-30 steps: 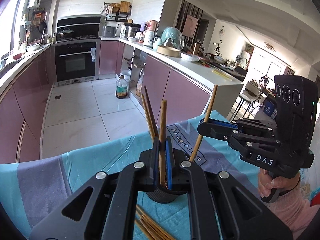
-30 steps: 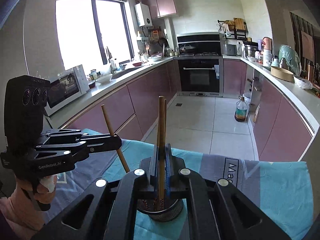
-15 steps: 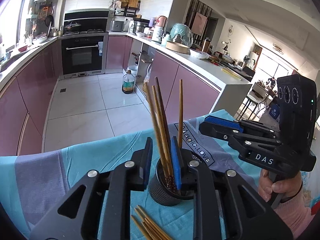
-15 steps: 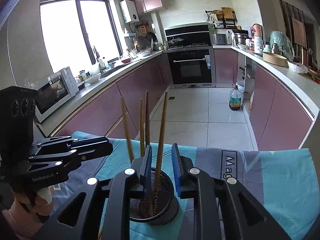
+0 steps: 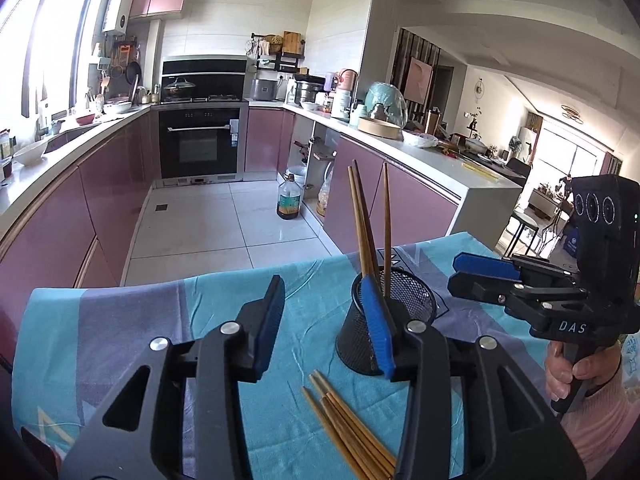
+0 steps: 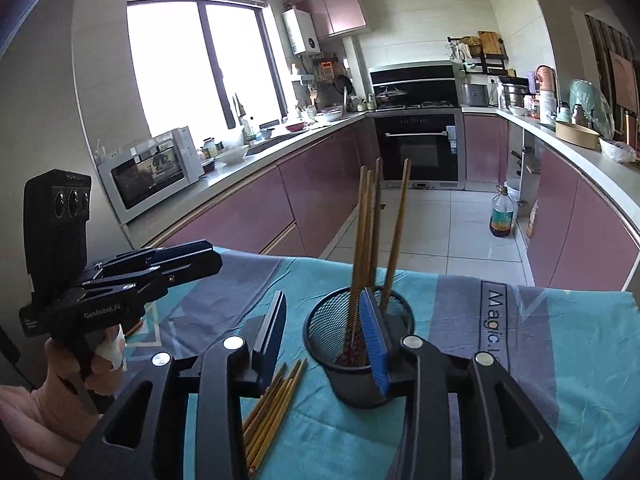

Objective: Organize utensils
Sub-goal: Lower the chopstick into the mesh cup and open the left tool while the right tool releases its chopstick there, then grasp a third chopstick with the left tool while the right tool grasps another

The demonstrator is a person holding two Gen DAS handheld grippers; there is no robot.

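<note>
A home kitchen is showing here: pink cabinets [image 5: 108, 184], a built-in oven [image 5: 200, 146] and a microwave [image 6: 154, 172] are standing along the counters.

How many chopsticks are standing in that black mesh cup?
4, all upright in the cup: three chopsticks bunched at its left side, one leaning right. More could hide behind them.

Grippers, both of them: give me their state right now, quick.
Left gripper: jaws opening, nothing between them, holding nothing.
Right gripper: jaws opening, nothing gripped; the chopsticks stand free in the mesh cup.
</note>
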